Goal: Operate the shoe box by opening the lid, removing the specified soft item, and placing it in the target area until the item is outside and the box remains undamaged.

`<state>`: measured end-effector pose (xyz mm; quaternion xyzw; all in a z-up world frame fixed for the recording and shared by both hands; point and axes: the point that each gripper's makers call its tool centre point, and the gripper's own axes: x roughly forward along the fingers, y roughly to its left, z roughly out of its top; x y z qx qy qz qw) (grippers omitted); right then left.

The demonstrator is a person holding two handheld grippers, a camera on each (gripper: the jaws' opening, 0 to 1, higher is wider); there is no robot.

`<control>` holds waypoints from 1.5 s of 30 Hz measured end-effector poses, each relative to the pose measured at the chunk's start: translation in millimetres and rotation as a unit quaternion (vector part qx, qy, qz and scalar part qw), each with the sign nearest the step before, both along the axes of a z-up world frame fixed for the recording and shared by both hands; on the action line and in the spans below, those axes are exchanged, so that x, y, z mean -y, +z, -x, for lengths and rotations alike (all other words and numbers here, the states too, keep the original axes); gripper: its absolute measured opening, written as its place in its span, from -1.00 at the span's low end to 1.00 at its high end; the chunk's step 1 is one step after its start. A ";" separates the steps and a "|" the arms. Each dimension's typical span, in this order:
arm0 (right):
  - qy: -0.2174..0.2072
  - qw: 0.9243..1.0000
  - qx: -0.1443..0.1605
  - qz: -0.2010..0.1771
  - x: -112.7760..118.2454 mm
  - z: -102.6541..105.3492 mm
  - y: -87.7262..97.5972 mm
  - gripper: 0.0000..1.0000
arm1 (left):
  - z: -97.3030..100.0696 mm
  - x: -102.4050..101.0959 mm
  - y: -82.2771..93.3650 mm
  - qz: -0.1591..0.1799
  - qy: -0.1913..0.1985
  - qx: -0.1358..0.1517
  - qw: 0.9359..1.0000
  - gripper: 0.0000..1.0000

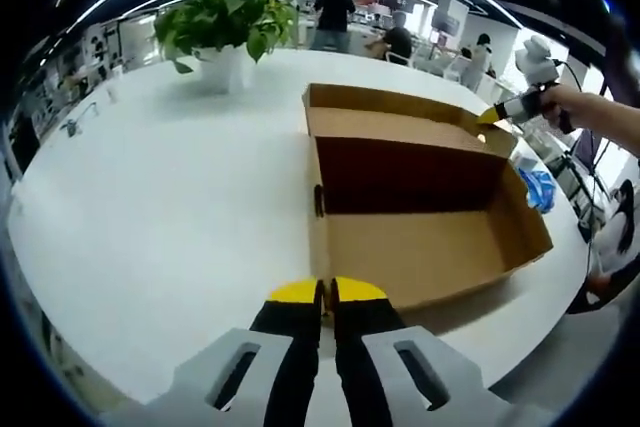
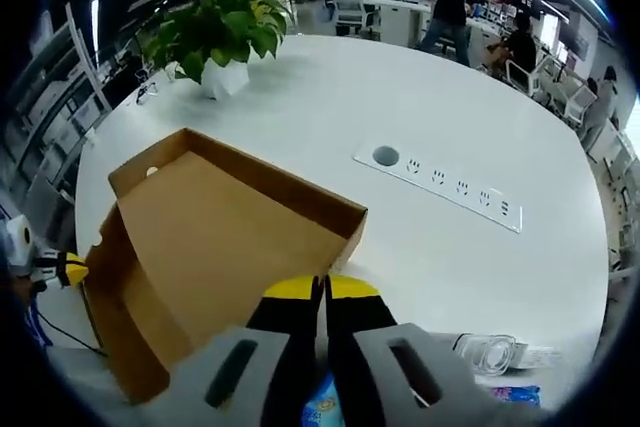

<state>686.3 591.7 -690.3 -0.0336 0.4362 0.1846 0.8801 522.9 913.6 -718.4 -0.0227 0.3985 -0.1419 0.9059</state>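
Yellow-tipped jaws of the left hand-held gripper (image 1: 328, 292) rise at six o'clock in the left gripper view, pressed together with nothing between them, just short of the near wall of the shoe box (image 1: 420, 212). That cardboard box sits on the white bench (image 1: 160, 217) with its lid (image 1: 400, 122) already swung up and back at twelve o'clock. Its inside looks bare: brown floor, dark far wall, no soft item to be seen. At two o'clock the right hand-held gripper (image 1: 488, 115) touches the lid's far corner.

In the right gripper view the right hand-held gripper (image 2: 320, 289) is likewise clenched and empty at six o'clock, meeting the lid's edge. The shoe box (image 2: 210, 247) spreads toward nine o'clock, and the left hand-held gripper (image 2: 72, 269) peeks in at the far left.

Judging by this, opening is done and the box looks undamaged; whether the item is already out cannot be told.

The right gripper view adds a strip of power sockets (image 2: 440, 179) at two o'clock and clear packaging (image 2: 490, 352) at five o'clock. Both views show a potted plant (image 1: 228, 22).
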 end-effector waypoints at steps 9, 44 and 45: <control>-0.002 1.000 0.028 -0.011 -1.3 1.9 19.5 -1.00 | 0.0 0.5 0.6 -0.005 -0.001 0.002 1.000 -1.00; 0.004 0.993 0.114 -0.033 -4.7 31.4 64.5 -1.00 | 0.8 1.2 1.9 0.004 -0.010 0.011 1.000 -0.99; 0.003 0.993 0.117 -0.034 -4.7 32.7 65.7 -1.00 | 0.9 1.2 1.9 0.004 -0.010 0.011 1.000 -0.99</control>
